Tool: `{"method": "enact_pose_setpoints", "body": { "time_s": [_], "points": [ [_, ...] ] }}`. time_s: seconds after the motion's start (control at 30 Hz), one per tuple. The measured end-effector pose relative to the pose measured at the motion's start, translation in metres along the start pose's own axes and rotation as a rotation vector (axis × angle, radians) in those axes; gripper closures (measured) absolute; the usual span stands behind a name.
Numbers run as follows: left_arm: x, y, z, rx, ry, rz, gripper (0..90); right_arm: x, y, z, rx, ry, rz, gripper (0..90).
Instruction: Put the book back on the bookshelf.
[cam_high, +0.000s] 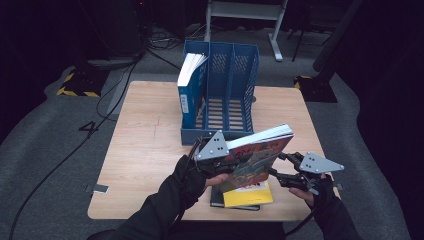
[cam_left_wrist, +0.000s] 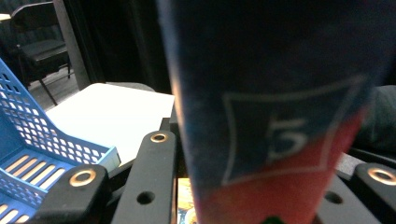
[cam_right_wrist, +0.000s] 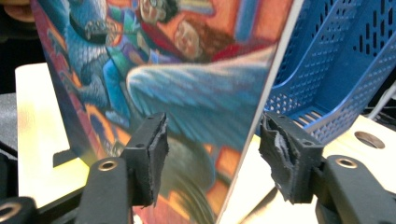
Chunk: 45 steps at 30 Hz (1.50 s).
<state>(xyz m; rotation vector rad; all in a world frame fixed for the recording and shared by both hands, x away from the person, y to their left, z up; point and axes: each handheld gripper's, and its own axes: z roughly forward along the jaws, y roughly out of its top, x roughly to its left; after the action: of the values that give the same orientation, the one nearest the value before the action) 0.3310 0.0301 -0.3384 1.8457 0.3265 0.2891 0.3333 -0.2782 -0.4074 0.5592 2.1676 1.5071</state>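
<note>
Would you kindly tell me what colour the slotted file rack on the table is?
The file rack is blue; the high view shows it best.

Books: four total. One colourful illustrated book (cam_high: 255, 155) held up, one blue book (cam_high: 189, 85) standing in file rack, one yellow book (cam_high: 248, 195) flat on dark book (cam_high: 216, 198). File rack (cam_high: 235, 75): one, blue, three slots. Tongs: two, left tongs (cam_high: 226, 161), right tongs (cam_high: 281, 167). Desk (cam_high: 145, 145): one.

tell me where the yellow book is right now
In the high view the yellow book lies flat on a darker book at the table's near edge, just under the colourful book held above it.
</note>
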Motion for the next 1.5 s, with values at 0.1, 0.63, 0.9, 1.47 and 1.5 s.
{"method": "enact_pose_setpoints", "body": {
  "time_s": [0.1, 0.63, 0.9, 1.47, 1.5],
  "points": [
    [0.004, 0.000, 0.001, -0.005, -0.005, -0.015, 73.0, -0.004, -0.006, -0.005, 0.043, -0.015, -0.004, 38.9],
    [0.016, 0.011, 0.019, 0.000, 0.007, -0.051, 73.6, -0.050, -0.057, -0.026, 0.187, -0.181, 0.152, 28.4],
    [0.017, 0.021, 0.030, -0.015, 0.023, -0.040, 73.8, -0.060, -0.079, -0.015, 0.301, -0.213, 0.158, 25.8],
    [0.033, 0.046, 0.021, -0.019, 0.142, -0.010, 73.9, -0.061, -0.091, -0.007, 0.356, -0.215, 0.183, 26.8],
    [0.037, 0.049, 0.015, -0.020, 0.174, -0.009, 73.9, -0.061, -0.091, -0.007, 0.358, -0.215, 0.184, 26.9]
  ]
}}
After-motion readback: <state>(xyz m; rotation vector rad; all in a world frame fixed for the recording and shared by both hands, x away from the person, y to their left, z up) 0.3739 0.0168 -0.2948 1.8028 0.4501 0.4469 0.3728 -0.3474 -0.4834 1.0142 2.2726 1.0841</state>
